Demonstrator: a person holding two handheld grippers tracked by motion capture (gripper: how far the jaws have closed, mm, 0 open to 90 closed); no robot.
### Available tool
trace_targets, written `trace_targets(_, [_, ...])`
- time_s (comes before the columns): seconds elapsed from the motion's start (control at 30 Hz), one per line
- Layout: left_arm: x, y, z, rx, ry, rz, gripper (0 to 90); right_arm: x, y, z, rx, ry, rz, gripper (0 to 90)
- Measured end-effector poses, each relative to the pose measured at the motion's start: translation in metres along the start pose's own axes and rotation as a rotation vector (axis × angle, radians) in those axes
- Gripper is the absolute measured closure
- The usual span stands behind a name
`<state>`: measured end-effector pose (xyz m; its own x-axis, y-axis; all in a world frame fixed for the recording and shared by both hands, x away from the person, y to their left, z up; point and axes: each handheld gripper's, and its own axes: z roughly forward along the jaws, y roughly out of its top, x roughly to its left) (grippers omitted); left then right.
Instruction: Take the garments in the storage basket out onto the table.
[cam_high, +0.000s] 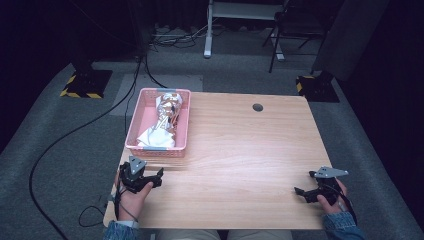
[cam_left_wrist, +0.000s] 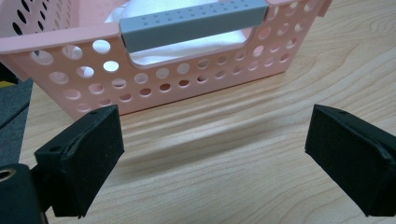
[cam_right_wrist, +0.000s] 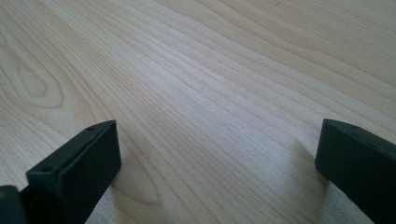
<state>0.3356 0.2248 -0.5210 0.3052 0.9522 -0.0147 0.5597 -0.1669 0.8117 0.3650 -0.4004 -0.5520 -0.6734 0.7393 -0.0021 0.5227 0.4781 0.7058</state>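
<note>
A pink perforated basket (cam_high: 135, 127) with grey handles sits at the table's far left; it holds a shiny foil-wrapped bundle (cam_high: 168, 107) and a white cloth or paper (cam_high: 156, 136). My left gripper (cam_high: 159, 176) rests on the table just in front of the basket, open, nothing between its jaws. In the left gripper view the basket's near wall (cam_left_wrist: 196, 79) and grey handle (cam_left_wrist: 191, 23) fill the top, with the left gripper (cam_left_wrist: 215, 154) pointed at it. My right gripper (cam_high: 300, 192) lies near the front right edge, open; the right gripper (cam_right_wrist: 217, 163) faces bare wood.
The wooden table (cam_high: 240, 150) has a round cable hole (cam_high: 257, 107) near its far edge. Beyond it lie grey floor, cables, stand bases with yellow-black tape (cam_high: 82, 85) and desk legs (cam_high: 207, 35).
</note>
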Motion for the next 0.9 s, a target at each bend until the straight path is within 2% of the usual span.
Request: trace_targets(0.9, [0.005,0.036,-0.009,-0.024,-0.006,-0.012,3.8,0.0,0.0,0.0,0.0,0.0,0.0,0.1])
